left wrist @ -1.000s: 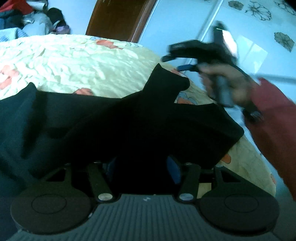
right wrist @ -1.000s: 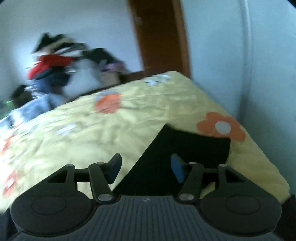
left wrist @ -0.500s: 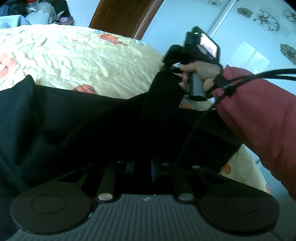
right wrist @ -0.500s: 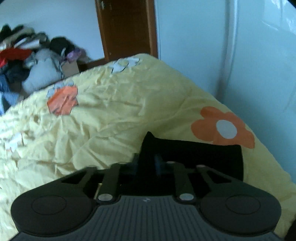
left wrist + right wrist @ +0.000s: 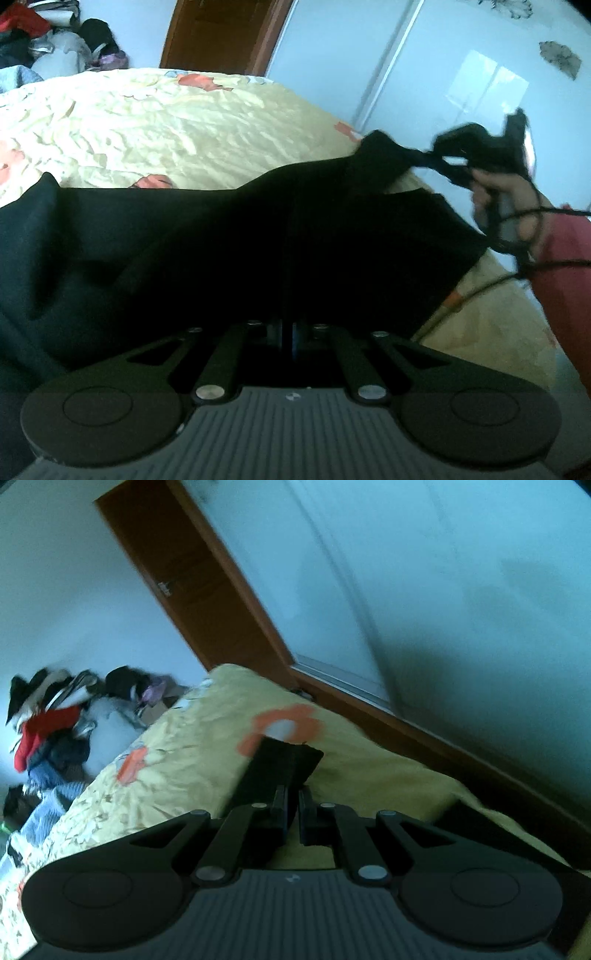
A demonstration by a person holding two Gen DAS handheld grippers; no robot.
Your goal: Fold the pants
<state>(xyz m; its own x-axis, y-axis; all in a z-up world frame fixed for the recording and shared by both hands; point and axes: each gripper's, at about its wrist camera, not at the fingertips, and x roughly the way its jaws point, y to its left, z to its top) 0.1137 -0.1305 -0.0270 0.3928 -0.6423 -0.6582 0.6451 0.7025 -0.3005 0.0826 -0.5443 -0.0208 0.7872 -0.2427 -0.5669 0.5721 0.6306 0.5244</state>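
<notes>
Black pants (image 5: 221, 243) lie spread over a yellow flowered bedspread (image 5: 166, 122), filling the lower half of the left wrist view. My left gripper (image 5: 290, 332) is shut on the near edge of the cloth. Off to the right in that view, my right gripper (image 5: 424, 158) is shut on a corner of the pants and holds it lifted and stretched; a hand (image 5: 506, 195) in a red sleeve carries it. In the right wrist view, tilted and blurred, the right gripper (image 5: 291, 808) pinches a strip of the black pants (image 5: 284, 764) above the bed.
The bedspread (image 5: 177, 760) drops off at its right edge toward a pale wardrobe wall (image 5: 461, 55). A brown door (image 5: 221, 33) stands behind the bed. A pile of clothes (image 5: 51, 723) sits at the far left. A cable (image 5: 480, 291) hangs from the right hand.
Both grippers have shut on the pants. The right hand has swung to the right and rolled, pulling its corner of the cloth out sideways; the left gripper has stayed in place.
</notes>
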